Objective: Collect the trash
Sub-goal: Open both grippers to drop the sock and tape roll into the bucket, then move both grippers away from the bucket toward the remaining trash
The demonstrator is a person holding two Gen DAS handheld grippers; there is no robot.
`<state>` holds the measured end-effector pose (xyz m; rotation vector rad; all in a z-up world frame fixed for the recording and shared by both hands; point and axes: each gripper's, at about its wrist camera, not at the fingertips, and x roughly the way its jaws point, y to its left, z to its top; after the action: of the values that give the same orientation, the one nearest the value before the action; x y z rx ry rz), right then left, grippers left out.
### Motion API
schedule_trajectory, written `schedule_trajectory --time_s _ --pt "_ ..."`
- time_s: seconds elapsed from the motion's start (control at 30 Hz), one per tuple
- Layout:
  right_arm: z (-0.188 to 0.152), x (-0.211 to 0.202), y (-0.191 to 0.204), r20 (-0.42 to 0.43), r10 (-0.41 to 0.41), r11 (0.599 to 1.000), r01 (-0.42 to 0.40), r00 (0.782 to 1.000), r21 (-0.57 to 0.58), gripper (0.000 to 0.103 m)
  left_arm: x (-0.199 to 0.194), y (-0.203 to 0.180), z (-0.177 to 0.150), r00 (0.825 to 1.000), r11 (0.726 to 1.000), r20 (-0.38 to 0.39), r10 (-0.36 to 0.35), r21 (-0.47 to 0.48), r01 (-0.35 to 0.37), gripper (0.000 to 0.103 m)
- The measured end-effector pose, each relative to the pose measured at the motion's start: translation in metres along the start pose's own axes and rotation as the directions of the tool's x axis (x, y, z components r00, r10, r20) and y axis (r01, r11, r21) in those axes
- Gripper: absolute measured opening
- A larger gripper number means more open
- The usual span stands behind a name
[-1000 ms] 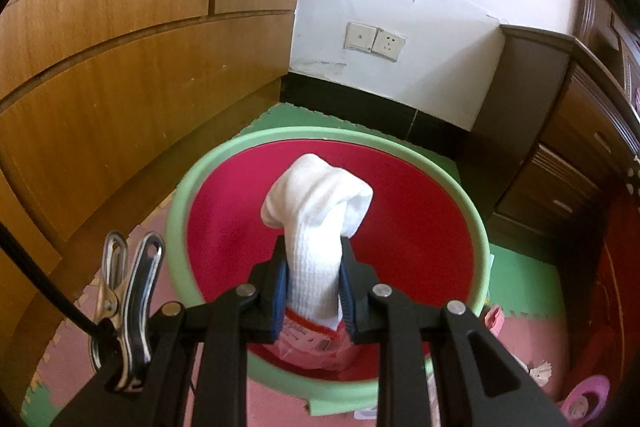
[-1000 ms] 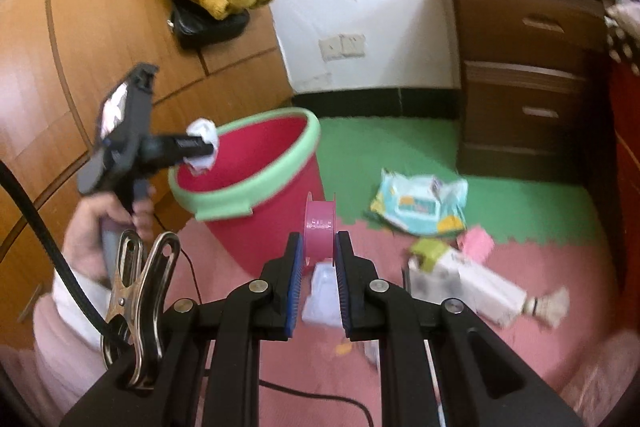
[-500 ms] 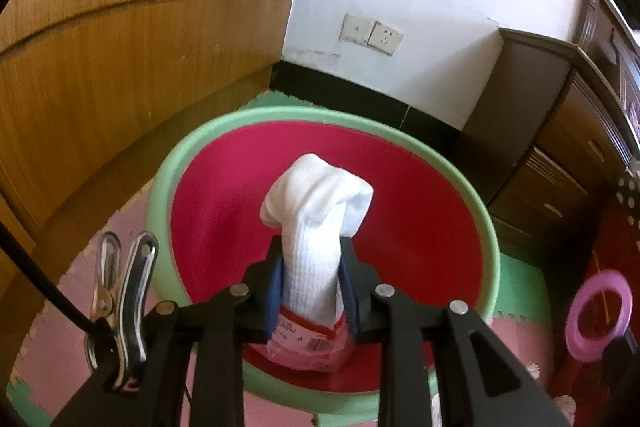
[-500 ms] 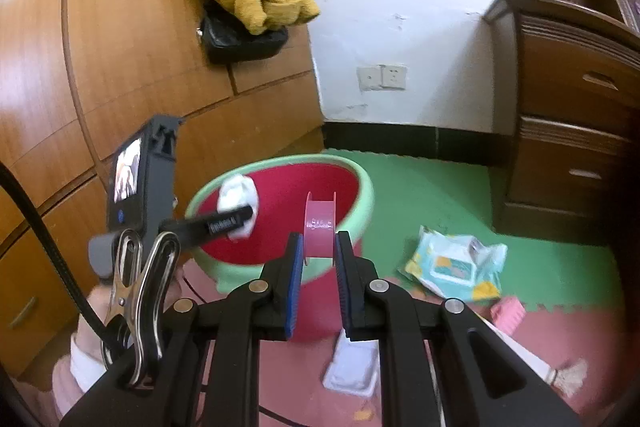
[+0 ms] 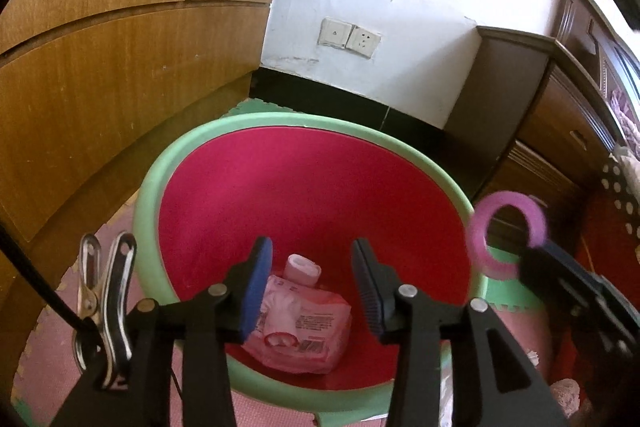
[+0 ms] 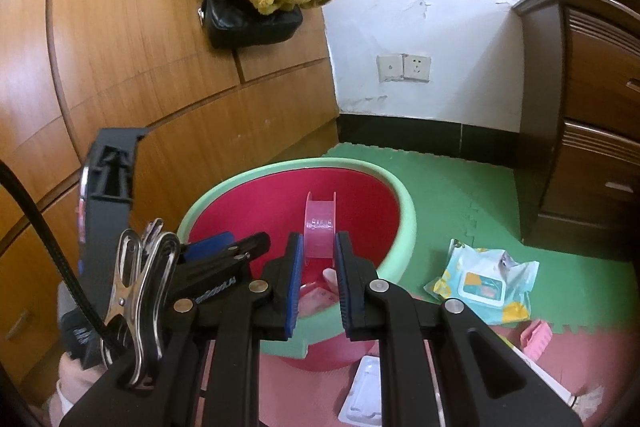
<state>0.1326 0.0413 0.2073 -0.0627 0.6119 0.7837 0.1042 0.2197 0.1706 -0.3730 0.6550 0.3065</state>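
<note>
- Now, left wrist view: my left claw (image 5: 312, 281) hangs over the red bin (image 5: 400, 143) with its jaws opening and nothing between the pads. Straight below the gap lie a pink wrapped packet (image 5: 298, 327) and a small pale roll (image 5: 303, 269) on the bin floor.
- A second ago these same pads pinched a white wad of tissue standing up between them; it is gone from the claw, and I cannot tell for certain that the pale roll below is it.
- To the right of my left claw, just past the bin rim, the pink tape roll (image 5: 506, 233) shows blurred in the other gripper. It was not in this view a second ago.
- Right wrist view: my right claw (image 6: 316, 273) is narrow and clamped on the tape roll (image 6: 319, 227), pads on its flat sides, the roll standing on edge above the fingertips and over the bin (image 6: 404, 203).
- I judge the roll light, stiff and smooth; the flat faces are the place to hold it, since the curved rim would slip.
- A second ago the bin sat farther ahead and left of this claw; it is now right under it.
- My left gripper (image 6: 224, 247) is close on the left. Right of the claw, on the mat, wait a wipes pack (image 6: 484, 281), a pink clip (image 6: 536, 341) and a white tray (image 6: 364, 387): soft, small, thin.
</note>
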Motion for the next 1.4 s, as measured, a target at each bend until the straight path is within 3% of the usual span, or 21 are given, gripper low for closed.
schedule_trajectory --time_s 0.53,0.6,0.73,1.4 --pt "-0.001 0.031 -0.004 -0.069 0.015 1.000 -0.013 0.998 0.027 0.017 -0.001 0.001 -0.001 1.000 1.000 0.007 -0.002 -0.006 0.002 0.044" --pt "-0.001 0.031 -0.006 -0.076 0.025 0.999 -0.022 0.997 0.037 0.021 -0.001 0.001 -0.001 1.000 1.000 0.007 -0.001 -0.006 0.001 0.044" --pt "-0.001 0.031 -0.006 -0.072 0.024 0.999 -0.021 0.997 0.040 0.029 -0.001 -0.001 -0.001 1.000 1.000 0.008 0.003 -0.003 -0.003 0.044" --pt "-0.005 0.009 -0.012 -0.065 0.004 0.999 -0.002 0.998 0.043 0.030 -0.006 0.002 0.000 1.000 1.000 -0.005 -0.008 -0.020 0.008 0.044"
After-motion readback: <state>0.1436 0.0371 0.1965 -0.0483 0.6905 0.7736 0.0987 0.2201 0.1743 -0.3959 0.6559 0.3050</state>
